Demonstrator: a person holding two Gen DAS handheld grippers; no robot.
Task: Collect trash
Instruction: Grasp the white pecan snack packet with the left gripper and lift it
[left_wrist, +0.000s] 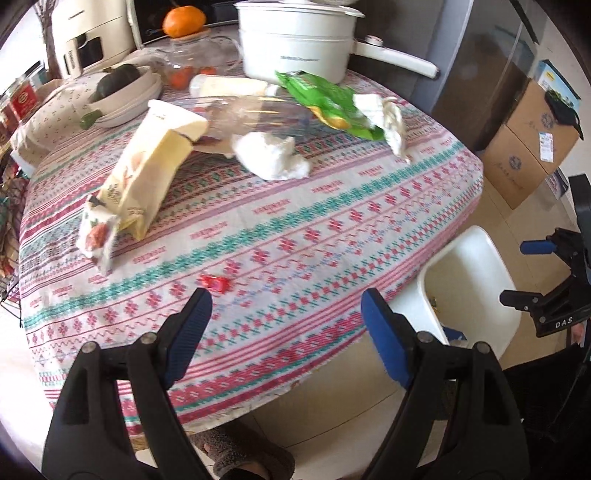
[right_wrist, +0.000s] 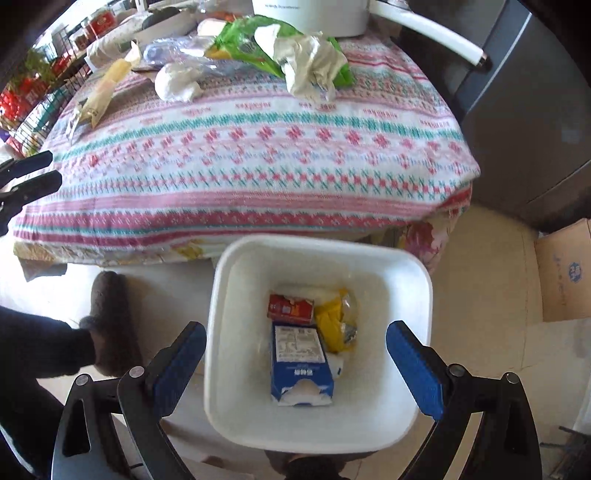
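Observation:
My left gripper (left_wrist: 286, 301) is open and empty above the near edge of the patterned table (left_wrist: 332, 221). A small red wrapper (left_wrist: 215, 283) lies just ahead of its left finger. Further back lie a yellow carton (left_wrist: 147, 166), a crumpled white tissue (left_wrist: 271, 155), a green snack bag (left_wrist: 325, 99) and crumpled paper (left_wrist: 388, 118). My right gripper (right_wrist: 295, 338) is open and empty directly above the white bin (right_wrist: 229, 280) on the floor. In the bin lie a blue milk carton (right_wrist: 299, 363), a red can (right_wrist: 290, 308) and a yellow wrapper (right_wrist: 330, 325).
A white pot (left_wrist: 295, 48), a glass jar with an orange (left_wrist: 184, 22), a bowl stack (left_wrist: 125, 99) and a white appliance (left_wrist: 88, 33) stand at the table's back. Cardboard boxes (left_wrist: 532, 136) stand on the floor at right. A slippered foot (right_wrist: 110, 325) is left of the bin.

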